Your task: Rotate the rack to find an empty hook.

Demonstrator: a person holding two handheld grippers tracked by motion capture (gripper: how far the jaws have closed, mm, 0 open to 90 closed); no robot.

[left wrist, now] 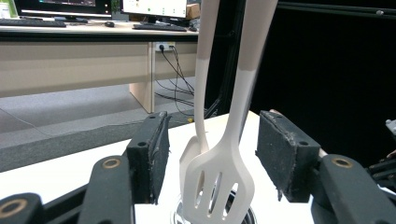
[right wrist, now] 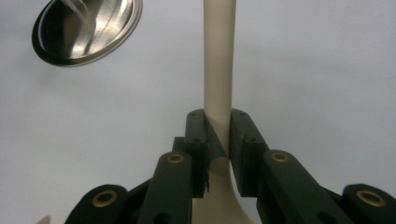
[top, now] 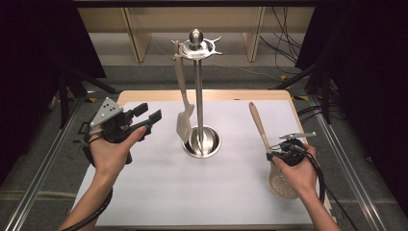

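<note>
A steel utensil stand (top: 198,86) rises from a round base (top: 211,144) at mid-table. A pale slotted spatula (top: 184,122) hangs from its top hook on the left side. My left gripper (top: 150,112) hovers open just left of the spatula. In the left gripper view the spatula (left wrist: 219,184) hangs beyond the open left gripper (left wrist: 214,135), with a second pale handle (left wrist: 203,93) close behind it. My right gripper (top: 271,155) is shut on the handle of a perforated skimmer spoon (top: 283,183) at the right. The right gripper (right wrist: 218,123) clamps that cream handle (right wrist: 218,70).
A white mat (top: 159,192) covers the wooden table. The stand's shiny base (right wrist: 88,28) lies up and left of the right gripper. Desks, cables and dark curtains stand beyond the table's far edge. A metal rail (top: 43,163) runs along the left side.
</note>
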